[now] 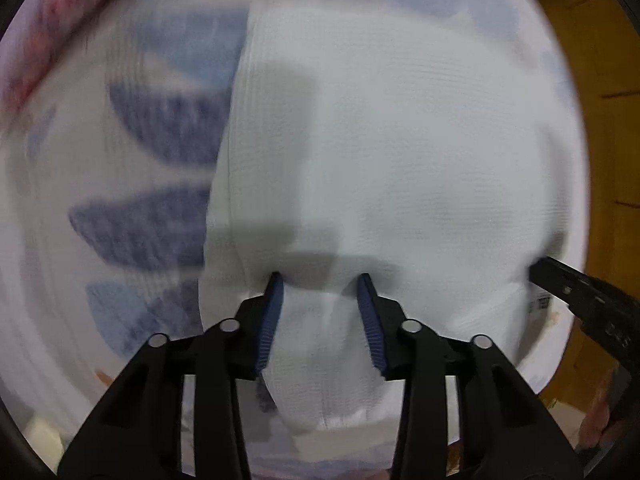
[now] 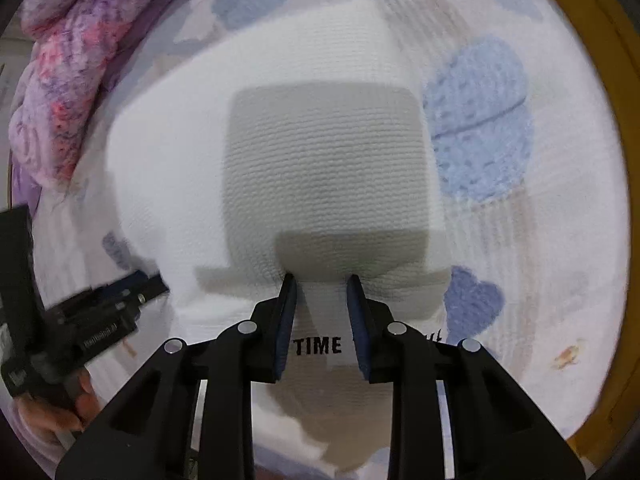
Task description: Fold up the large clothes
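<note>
1. Because the white knit garment (image 2: 280, 152) is soft and limp, it should sag unless pinched at both near-edge corners; it lies part-folded on a heart-print bedspread (image 2: 480, 128).
2. The left claw (image 1: 320, 284) and right claw (image 2: 320, 284) point steeply down, jaws partly apart, fabric bunched between them; whether they pinch it, I cannot tell.

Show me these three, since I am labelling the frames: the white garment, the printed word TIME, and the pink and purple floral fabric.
white garment (image 2: 320, 160): right wrist view, on its ribbed middle.
word TIME (image 2: 318, 346): right wrist view, on the black letters.
floral fabric (image 2: 60, 92): right wrist view, on its bunched folds.
</note>
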### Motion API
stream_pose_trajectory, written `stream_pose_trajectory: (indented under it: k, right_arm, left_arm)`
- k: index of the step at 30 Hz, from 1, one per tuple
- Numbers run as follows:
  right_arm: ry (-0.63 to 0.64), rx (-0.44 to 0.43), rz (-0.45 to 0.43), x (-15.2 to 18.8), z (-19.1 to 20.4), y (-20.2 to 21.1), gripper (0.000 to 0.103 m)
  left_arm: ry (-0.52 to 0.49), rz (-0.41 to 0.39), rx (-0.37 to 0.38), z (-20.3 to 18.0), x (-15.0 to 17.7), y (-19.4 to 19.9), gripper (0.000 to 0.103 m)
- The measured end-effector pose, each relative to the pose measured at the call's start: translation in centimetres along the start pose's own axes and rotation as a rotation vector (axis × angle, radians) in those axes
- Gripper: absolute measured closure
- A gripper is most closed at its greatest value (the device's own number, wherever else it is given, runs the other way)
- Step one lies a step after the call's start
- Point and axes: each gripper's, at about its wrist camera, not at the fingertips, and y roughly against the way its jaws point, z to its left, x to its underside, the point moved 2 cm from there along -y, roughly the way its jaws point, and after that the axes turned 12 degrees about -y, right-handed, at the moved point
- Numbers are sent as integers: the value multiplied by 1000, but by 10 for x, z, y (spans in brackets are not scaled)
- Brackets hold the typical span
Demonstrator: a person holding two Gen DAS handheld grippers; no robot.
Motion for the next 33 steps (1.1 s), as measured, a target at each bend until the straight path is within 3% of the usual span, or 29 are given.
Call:
stream_pose_trajectory:
  k: [3, 5, 7, 9, 12, 16, 19, 22, 24, 25, 26, 27, 29, 33]
  right_arm:
    - [-14, -78, -53, -22, 7, 21, 77]
    - [-28, -71, -62, -44, 12, 13, 77]
    - [-51, -39, -23, -56, 11, -10, 77]
    - [-95, -36, -50, -53, 6, -11, 77]
    - [-36, -11, -63, -6, 4, 1, 77]
    - [-41, 6, -53, 79, -20, -17, 76]
    - [-8, 51, -78, 114, -29, -18, 76]
    - [4, 66, -56, 121, -24, -11, 71]
    - [7, 68, -45, 119, -21, -6, 65]
    - [-19, 63, -34, 117, -23, 0, 64]
    - [-41, 48, -31, 115, -24, 5, 58]
    - [-71, 23, -33, 115, -26, 12, 49]
    - [-97, -1, -52, 121, -28, 26, 42]
    - [-75, 31, -90, 141, -19, 49, 28]
  left_arm:
    - [-14, -87, 11, 5, -24, 25, 65]
    - [27, -107, 25, 14, -47, 17, 65]
    - [56, -70, 42, 20, -62, -7, 65]
    - [55, -40, 26, 17, -67, -19, 66]
    - [-2, -60, 3, 1, -40, -6, 65]
    - [-18, 12, 19, -18, 46, -23, 59]
    - [23, 41, 54, -24, 102, -43, 59]
    - [62, 2, 81, -21, 114, -33, 58]
    - [37, -2, 70, -22, 113, -23, 47]
    - [15, -12, 49, -24, 112, -17, 47]
    - [-1, -24, 40, -24, 111, -12, 47]
    - [-25, -39, 31, -25, 111, -4, 42]
    - [-46, -63, 25, -23, 112, 7, 27]
    - [-92, -120, -4, -21, 122, 34, 25]
